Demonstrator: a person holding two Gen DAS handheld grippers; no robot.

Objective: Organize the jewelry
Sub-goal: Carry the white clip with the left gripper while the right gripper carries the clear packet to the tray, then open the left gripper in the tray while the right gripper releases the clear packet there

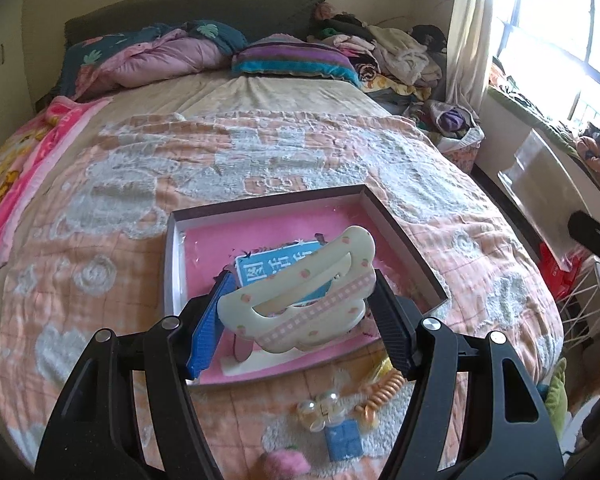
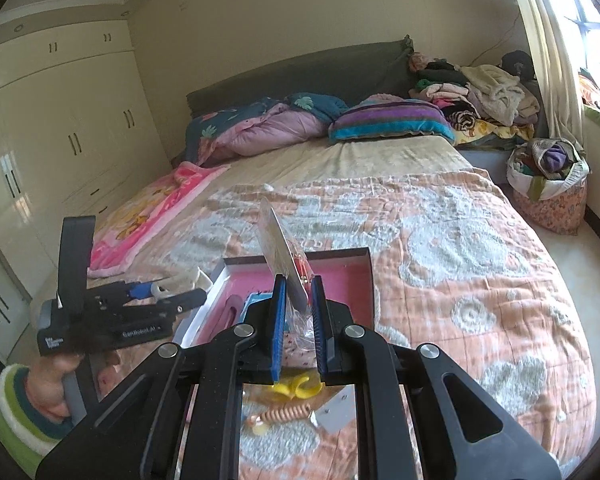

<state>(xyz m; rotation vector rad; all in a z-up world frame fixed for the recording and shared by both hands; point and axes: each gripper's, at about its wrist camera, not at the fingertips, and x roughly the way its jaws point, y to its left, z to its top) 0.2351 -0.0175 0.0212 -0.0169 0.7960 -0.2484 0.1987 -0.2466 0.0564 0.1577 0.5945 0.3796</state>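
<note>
My left gripper (image 1: 296,316) is shut on a large cream hair claw clip (image 1: 300,292) with small peach prints and a pink checked band, held over the near part of a shallow box with a pink bottom (image 1: 260,224). A blue card with white characters (image 1: 276,266) lies in the box. My right gripper (image 2: 298,320) is shut on a clear plastic packet holding a card of jewelry (image 2: 278,256), above the box's near edge (image 2: 340,254). The left gripper also shows in the right wrist view (image 2: 172,290), still holding the cream clip (image 2: 186,280).
On the orange quilt (image 1: 340,152) in front of the box lie an orange spiral hair tie (image 1: 384,390), a clear bow clip (image 1: 320,406), a blue piece (image 1: 342,440), a pink fluffy item (image 1: 286,464) and a yellow clip (image 2: 296,388). Pillows and clothes are piled at the headboard.
</note>
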